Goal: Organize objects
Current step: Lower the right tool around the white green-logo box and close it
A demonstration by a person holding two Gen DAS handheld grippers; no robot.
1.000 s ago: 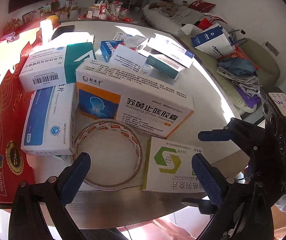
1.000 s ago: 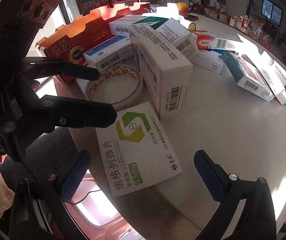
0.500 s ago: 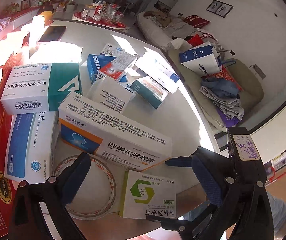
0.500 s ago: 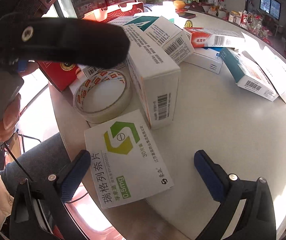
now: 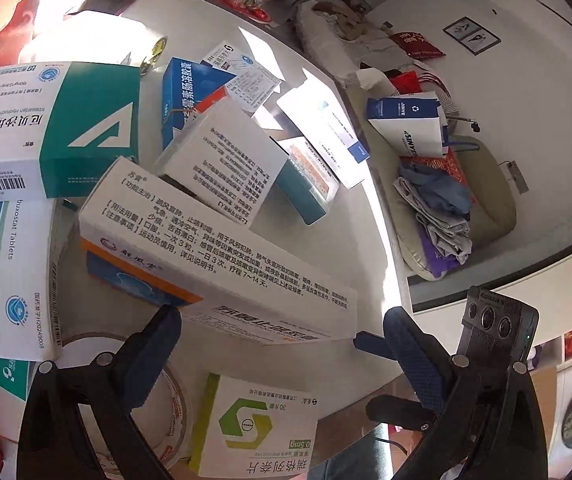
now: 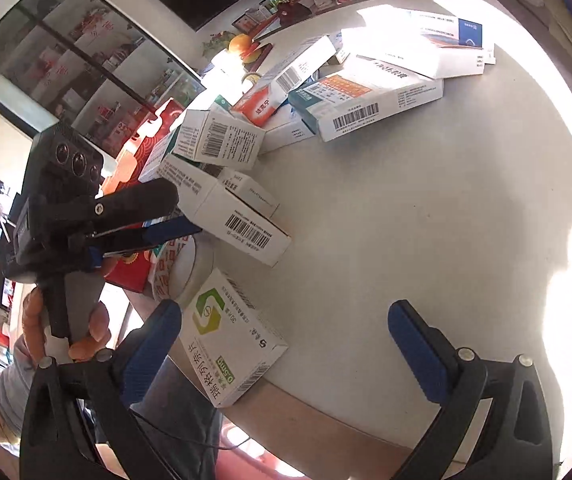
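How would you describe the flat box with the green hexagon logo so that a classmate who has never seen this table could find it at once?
Start at the round white table and go to its near edge, below the roll of tape. There a flat white box lies alone, part of it overhanging the rim. Unlike the piled boxes behind, it carries a green and olive hexagon logo and a lime-green side.

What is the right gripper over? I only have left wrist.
Observer: The right gripper is open with nothing between its fingers. It hangs over bare table, and the green-logo box is by its left finger.
Operator: Is the left gripper touching the long box?
Observer: I cannot tell contact. One fingertip sits close by the box's barcoded end, above the tape roll.
Operator: Anything on the handle?
Observer: A hand is wrapped around it.
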